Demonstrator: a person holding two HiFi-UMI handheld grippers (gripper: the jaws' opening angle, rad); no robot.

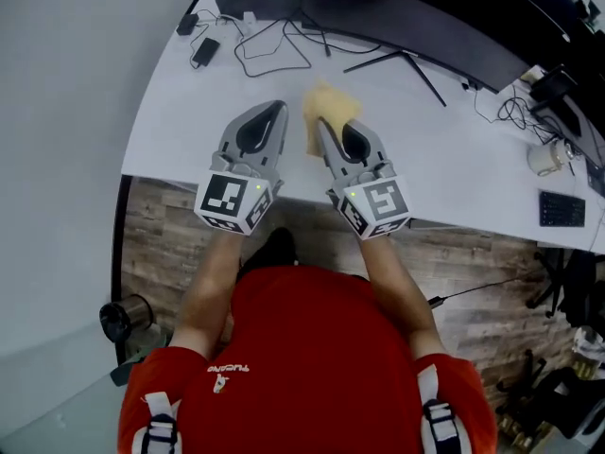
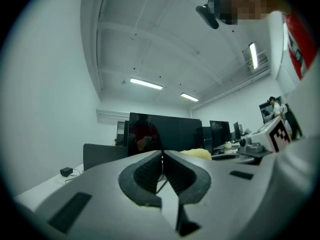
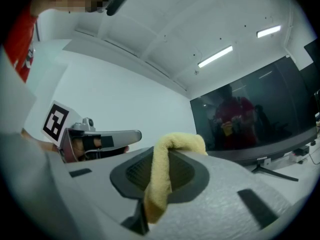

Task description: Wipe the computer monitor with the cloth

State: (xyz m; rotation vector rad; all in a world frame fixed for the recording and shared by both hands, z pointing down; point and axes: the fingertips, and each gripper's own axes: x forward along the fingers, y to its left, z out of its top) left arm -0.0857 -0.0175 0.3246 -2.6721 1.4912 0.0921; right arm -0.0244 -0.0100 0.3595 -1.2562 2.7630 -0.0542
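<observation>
Pointing side by side over the near desk (image 1: 180,149) edge: right tool (image 1: 321,126) clamped on cloth (image 3: 160,179), left tool (image 2: 162,156) pressed together.

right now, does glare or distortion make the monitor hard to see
Right gripper view: fisheye curving, the dark monitor shows reflections, the near cloth is soft. Left gripper view: same curving, black corners. Head view: even light, monitor cut by the top edge.
</observation>
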